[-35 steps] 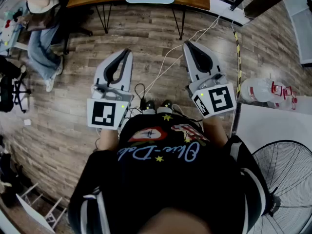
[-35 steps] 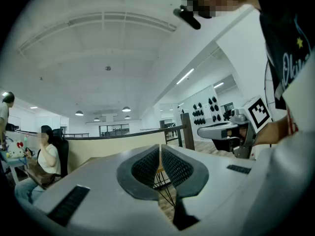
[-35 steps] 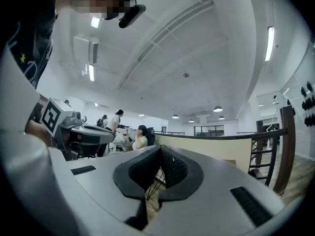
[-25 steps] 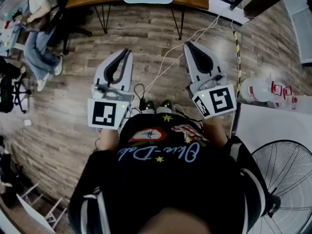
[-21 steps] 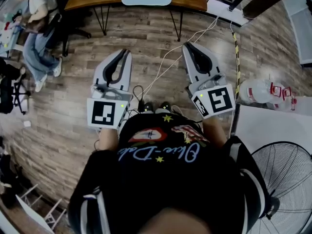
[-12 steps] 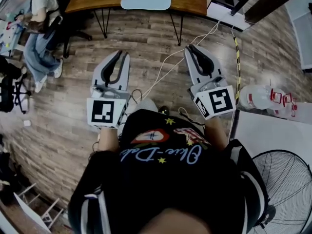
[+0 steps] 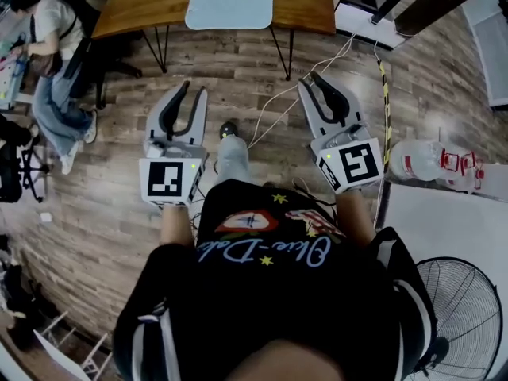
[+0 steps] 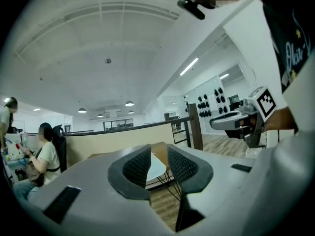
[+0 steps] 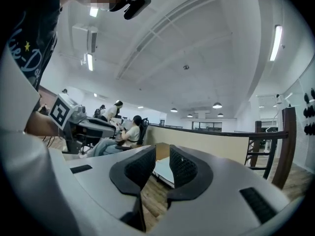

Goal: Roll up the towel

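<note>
Head view: one flat pale-blue cloth towel [image 7: 230, 2] on brown wooden table [image 7: 147, 2], straight ahead of me, well apart from both tongs, neither nearer; long axis cropped, I cannot tell. Left gripper [image 7: 187, 90], right gripper [image 7: 312, 79]: jaws opening, nothing between them.

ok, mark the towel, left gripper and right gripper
towel [image 7: 230, 0], head view, middle of the cloth.
left gripper [image 8: 158, 151], left gripper view, empty gap between opening jaws.
right gripper [image 9: 162, 152], right gripper view, empty gap between opening jaws.
</note>
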A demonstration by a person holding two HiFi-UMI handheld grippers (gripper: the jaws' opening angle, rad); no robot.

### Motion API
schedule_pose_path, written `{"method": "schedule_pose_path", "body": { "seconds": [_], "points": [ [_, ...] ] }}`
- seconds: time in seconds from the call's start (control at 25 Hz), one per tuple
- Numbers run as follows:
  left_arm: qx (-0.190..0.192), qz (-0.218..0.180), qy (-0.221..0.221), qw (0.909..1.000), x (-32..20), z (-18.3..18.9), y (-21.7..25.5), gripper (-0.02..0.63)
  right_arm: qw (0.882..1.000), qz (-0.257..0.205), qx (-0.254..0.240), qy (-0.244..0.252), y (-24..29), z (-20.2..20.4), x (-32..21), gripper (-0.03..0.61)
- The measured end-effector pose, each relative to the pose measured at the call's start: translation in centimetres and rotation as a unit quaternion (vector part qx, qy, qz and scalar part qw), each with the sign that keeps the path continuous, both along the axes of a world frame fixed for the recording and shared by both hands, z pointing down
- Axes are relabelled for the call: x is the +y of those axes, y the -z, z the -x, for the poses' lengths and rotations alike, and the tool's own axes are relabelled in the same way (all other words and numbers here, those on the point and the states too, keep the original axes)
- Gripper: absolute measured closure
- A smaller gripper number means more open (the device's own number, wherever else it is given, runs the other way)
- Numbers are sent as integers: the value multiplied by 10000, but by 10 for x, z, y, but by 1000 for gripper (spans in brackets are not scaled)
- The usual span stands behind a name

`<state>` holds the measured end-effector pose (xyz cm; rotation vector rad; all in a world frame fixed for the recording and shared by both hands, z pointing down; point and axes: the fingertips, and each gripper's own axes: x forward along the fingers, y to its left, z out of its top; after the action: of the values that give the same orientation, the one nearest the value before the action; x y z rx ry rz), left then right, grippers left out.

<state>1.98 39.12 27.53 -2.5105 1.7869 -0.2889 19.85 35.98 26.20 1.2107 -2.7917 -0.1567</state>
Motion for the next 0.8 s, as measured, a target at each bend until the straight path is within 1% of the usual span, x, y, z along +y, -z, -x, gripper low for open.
{"method": "schedule_pose_path", "body": {
  "seconds": [0.08,0.16,0.2,0.28,0.4,0.48,0.64,0.72,0.8],
  "points": [
    [-118,21,-19,9999,-25,10,-7,528,9999,23,91,-38,-7,8,-20,520],
    [-196,149,-5,9997,-51,22,-16,519,9997,86,238,-71,-16,17,-42,517],
    [-225,236,15,9995,-64,29,-22,514,9993,124,344,-72,-22,23,-54,514],
    [-266,373,42,9989,-90,43,-31,500,9979,200,618,-58,-33,36,-76,485],
    [-430,516,23,9977,-123,64,-46,491,9945,286,1002,-92,-51,54,-107,479],
    [-614,643,-7,9960,-143,77,-61,480,9918,315,1233,-134,-62,65,-128,472],
    [-1166,860,-61,9894,-182,101,-94,444,9846,453,1671,-240,-90,78,-165,460],
    [-1371,952,-2,9860,-200,112,-110,427,9784,426,2009,-236,-105,82,-180,456],
    [-1514,1058,52,9828,-217,124,-125,419,9707,413,2356,-239,-122,84,-194,437]
  ]
}}
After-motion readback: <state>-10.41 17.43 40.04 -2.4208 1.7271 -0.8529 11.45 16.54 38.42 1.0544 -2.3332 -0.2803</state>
